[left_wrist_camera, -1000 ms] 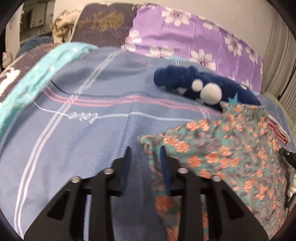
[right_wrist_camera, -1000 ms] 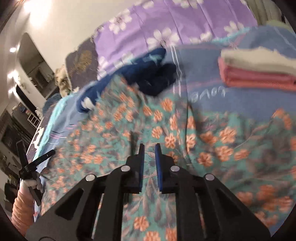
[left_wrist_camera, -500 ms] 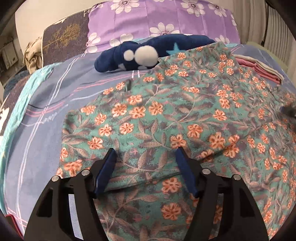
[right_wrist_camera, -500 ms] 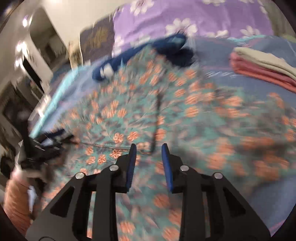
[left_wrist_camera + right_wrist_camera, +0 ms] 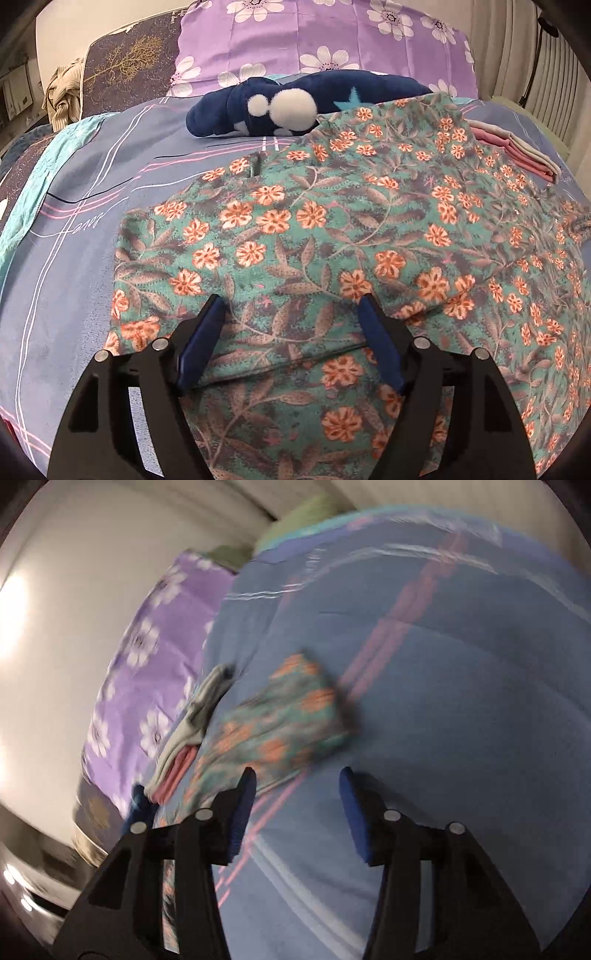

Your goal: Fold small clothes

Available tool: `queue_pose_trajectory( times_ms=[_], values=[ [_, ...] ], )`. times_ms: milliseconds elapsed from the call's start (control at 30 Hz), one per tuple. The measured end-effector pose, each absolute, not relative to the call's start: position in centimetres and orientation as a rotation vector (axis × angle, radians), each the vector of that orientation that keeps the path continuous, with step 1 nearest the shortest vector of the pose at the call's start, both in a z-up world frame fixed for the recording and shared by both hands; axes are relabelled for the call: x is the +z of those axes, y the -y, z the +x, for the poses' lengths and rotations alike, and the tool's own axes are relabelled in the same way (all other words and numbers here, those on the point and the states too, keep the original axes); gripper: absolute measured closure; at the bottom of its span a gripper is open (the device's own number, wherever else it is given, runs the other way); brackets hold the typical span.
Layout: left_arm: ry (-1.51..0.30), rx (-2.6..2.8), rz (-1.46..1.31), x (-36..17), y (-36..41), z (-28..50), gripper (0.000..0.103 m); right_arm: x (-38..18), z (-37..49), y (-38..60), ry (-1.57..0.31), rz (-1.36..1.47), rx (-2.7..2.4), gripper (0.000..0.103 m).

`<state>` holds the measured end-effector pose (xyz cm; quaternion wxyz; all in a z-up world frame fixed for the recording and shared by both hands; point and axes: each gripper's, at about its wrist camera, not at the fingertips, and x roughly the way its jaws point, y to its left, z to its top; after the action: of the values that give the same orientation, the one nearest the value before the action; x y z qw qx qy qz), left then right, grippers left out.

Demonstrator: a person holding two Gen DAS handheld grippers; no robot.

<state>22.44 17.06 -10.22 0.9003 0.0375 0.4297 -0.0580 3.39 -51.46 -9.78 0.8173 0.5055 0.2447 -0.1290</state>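
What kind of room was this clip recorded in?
Most likely a bedroom: the work surface is a bed with a blue striped bedsheet, a purple flower-print pillow at its head, and a navy plush toy lying beside the green floral garment.

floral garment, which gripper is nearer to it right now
Left. The left gripper hangs open right over the floral garment; the right gripper sits open beside its edge, over the bedsheet.

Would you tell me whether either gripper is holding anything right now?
Nothing: the left gripper is open above the floral garment, and the right gripper is open above the bedsheet.
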Motion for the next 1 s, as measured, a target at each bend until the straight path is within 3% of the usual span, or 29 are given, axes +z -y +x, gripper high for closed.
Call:
queue_pose_trajectory(
  times_ms=[67,167,200,233,267,500,667,867,1000],
  values=[
    [-0.887,-0.113,0.086,-10.2,-17.0,22.4,0.026,-10.3,3.7,52.0,-0.453,1.124,-0.228,0.038],
    [-0.884,-0.109,0.09,-10.3,-17.0,22.3,0.025,-10.1,5.3,52.2,-0.464,1.052,-0.277,0.039],
    [-0.884,-0.108,0.09,-10.3,-17.0,22.3,0.025,-9.8,6.0,52.0,-0.487,1.014,-0.314,0.05],
    [-0.883,-0.109,0.089,-10.3,-17.0,22.4,0.025,-9.6,6.2,52.4,-0.507,0.99,-0.334,0.076],
    [-0.882,-0.109,0.087,-10.3,-17.0,22.3,0.025,-9.5,6.8,52.0,-0.529,0.986,-0.324,0.095],
    [-0.88,-0.106,0.092,-10.2,-17.0,22.3,0.025,-3.0,12.2,44.0,-0.421,0.875,-0.132,0.095],
    [-0.879,-0.106,0.092,-10.3,-17.0,22.3,0.025,1.4,19.4,28.8,-0.474,0.735,0.256,0.095],
    [-0.878,-0.114,0.079,-10.2,-17.1,22.3,0.025,-2.6,24.1,9.8,-0.725,0.493,0.579,0.095],
    [-0.876,-0.129,0.057,-10.1,-17.3,22.4,0.024,-8.1,24.2,5.8,-0.892,0.363,0.603,0.091]
  ],
)
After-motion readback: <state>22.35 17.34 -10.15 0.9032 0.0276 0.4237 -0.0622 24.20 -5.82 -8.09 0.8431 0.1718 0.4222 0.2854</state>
